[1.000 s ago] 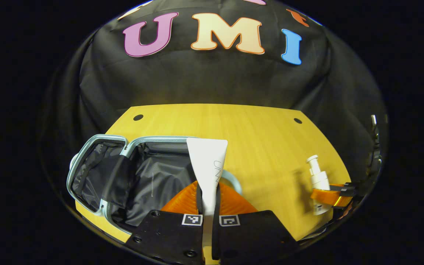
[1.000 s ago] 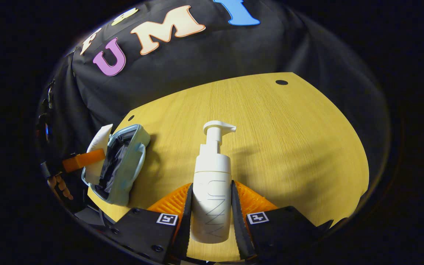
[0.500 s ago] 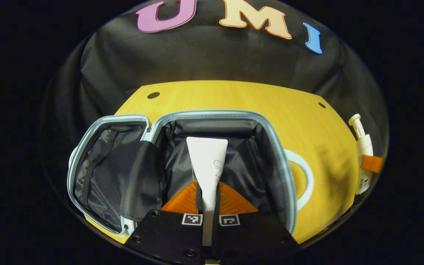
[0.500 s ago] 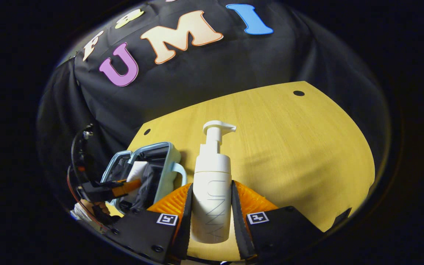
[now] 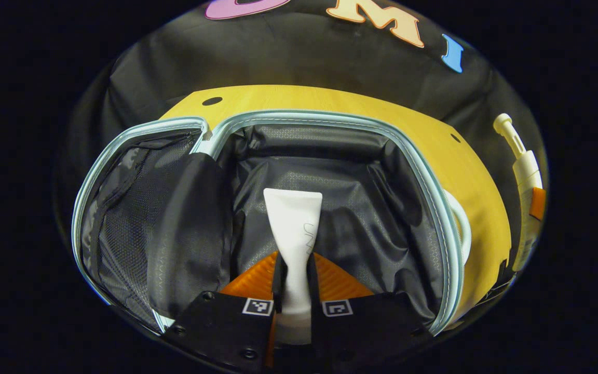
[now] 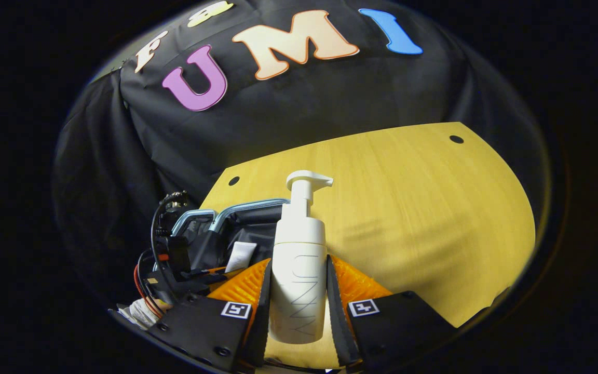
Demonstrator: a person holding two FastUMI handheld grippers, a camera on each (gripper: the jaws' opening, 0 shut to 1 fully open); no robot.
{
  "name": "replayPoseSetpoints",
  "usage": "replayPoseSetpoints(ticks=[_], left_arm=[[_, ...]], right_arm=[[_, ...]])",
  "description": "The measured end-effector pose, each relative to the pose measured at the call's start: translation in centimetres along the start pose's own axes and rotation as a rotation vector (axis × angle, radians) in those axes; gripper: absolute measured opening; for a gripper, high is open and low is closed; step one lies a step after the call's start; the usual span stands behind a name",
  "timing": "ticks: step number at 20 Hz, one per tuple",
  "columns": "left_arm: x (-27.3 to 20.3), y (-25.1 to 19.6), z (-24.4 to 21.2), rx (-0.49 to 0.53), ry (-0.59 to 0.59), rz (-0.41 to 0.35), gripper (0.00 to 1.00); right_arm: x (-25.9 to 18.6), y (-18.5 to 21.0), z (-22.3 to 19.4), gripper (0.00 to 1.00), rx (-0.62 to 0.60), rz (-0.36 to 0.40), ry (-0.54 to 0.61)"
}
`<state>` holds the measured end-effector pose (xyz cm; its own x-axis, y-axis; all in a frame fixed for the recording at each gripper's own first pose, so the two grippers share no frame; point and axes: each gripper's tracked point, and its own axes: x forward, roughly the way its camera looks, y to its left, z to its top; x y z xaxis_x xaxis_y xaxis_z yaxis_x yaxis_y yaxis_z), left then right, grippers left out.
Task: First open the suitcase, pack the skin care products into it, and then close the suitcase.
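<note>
Now the suitcase (image 5: 434, 208) lay open on the yellow table (image 6: 408, 208), its dark lined main compartment spread wide in the left gripper view where half a second earlier much of the tabletop had shown beyond its far rim. That growth meant the left gripper (image 5: 294, 288) had come in low over the case, and its fingers were clamped on the narrow end of the white tube (image 5: 293, 218), whose flat wide end pointed toward the far wall of the compartment. The mesh-lined lid half lay to the left of it. In the right gripper view the case had slid from the left edge toward the middle, so the right gripper (image 6: 299, 306) had swung closer too; its fingers pressed both sides of the white pump bottle (image 6: 299, 265), held upright just above the table, near the case's right side. The same bottle showed at the far right edge of the left gripper view. By my reading the opening was done, the tube stood ready to be released inside, and the bottle would follow, with the closing not yet begun.
</note>
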<state>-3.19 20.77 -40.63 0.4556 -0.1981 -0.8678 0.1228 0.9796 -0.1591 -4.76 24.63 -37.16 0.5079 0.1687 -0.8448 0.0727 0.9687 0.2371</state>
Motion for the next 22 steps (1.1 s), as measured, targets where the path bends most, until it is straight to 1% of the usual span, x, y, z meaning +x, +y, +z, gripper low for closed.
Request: replayPoseSetpoints(ticks=[1, 2, 4, 6, 7, 8, 11, 14, 16, 18, 20, 21, 22], left_arm=[[-0.6, -0.5, 0.8, 0.002, -0.031, -0.021, 0.35], [-1.7, -0.5, 1.9, 0.014, -0.078, -0.026, 0.5], [-4.3, -1.0, 4.3, 0.031, -0.179, -0.063, 0.8], [-6.7, 0.0, 5.9, 0.025, -0.238, -0.076, 0.78], [-7.7, 1.3, 6.6, 0.014, -0.261, -0.06, 0.81], [-8.7, 2.8, 7.1, 0.002, -0.284, -0.04, 0.81], [-11.3, 8.8, 7.1, -0.051, -0.311, 0.057, 0.81], [-12.8, 15.4, 5.6, -0.108, -0.301, 0.175, 0.82], [-13.9, 18.7, 4.8, -0.159, -0.297, 0.232, 0.82], [-15.4, 21.6, 4.1, -0.195, -0.293, 0.281, 0.82], [-15.8, 24.3, 3.4, -0.217, -0.292, 0.318, 0.82], [-15.5, 25.3, 3.4, -0.227, -0.293, 0.329, 0.81], [-15.6, 26.1, 3.4, -0.234, -0.293, 0.338, 0.81]], right_arm=[[0.5, 0.9, -0.2, 0.53, 0.0, 0.01, 0.007], [0.9, 1.6, -0.4, 0.53, 0.001, 0.02, 0.015], [2.1, 3.6, -1.2, 0.53, -0.003, 0.036, 0.037], [3.8, 5.2, -2.6, 0.52, -0.006, 0.05, 0.073], [4.6, 5.8, -3.2, 0.53, -0.012, 0.052, 0.093], [5.5, 6.3, -4.0, 0.53, -0.017, 0.053, 0.11], [8.3, 7.5, -6.3, 0.52, -0.032, 0.035, 0.168], [10.5, 7.8, -8.2, 0.52, -0.035, 0.004, 0.223], [11.4, 7.9, -9.0, 0.52, -0.041, -0.019, 0.245], [11.8, 7.9, -9.7, 0.52, -0.049, -0.04, 0.262], [11.9, 7.3, -10.0, 0.52, -0.064, -0.082, 0.282], [12.2, 7.2, -10.1, 0.54, -0.069, -0.104, 0.283], [12.4, 7.4, -10.2, 0.59, -0.069, -0.112, 0.283]])
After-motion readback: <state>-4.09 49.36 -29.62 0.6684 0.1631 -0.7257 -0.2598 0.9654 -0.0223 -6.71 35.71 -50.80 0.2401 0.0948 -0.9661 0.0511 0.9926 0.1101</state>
